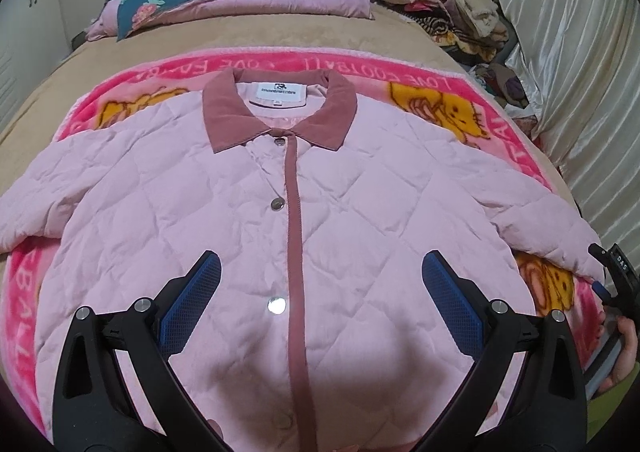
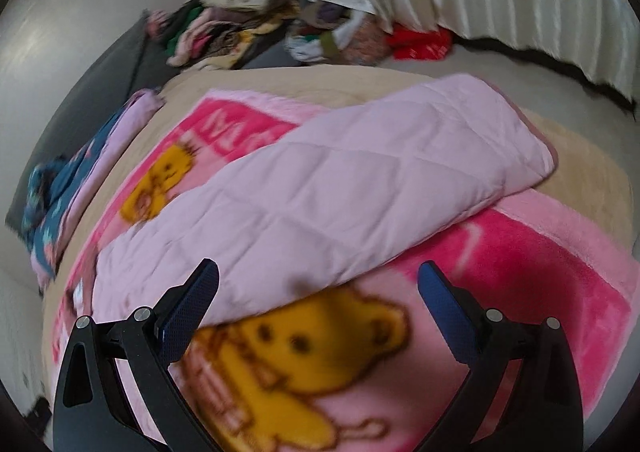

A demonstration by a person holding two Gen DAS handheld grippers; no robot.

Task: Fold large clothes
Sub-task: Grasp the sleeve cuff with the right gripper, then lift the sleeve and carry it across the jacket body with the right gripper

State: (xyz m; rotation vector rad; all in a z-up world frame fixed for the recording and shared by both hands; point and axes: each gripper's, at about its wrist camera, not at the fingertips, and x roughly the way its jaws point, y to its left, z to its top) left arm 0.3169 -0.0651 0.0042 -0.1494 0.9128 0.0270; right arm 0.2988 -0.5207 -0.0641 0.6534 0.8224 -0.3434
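Left tongs hang spread wide and empty above the pink quilted jacket, which lies face up, buttoned, on the pink cartoon blanket across the bed. Right tongs gape empty too, just off the sleeve stretched out sideways. Folding looks unstarted; I'd call a sleeve pinch next, swung in over the chest. Beyond, piled clothes wait.

Right wrist view is smeared with blur; the clothes pile at top is unreadable. Jacket hem runs off the left view's bottom edge.
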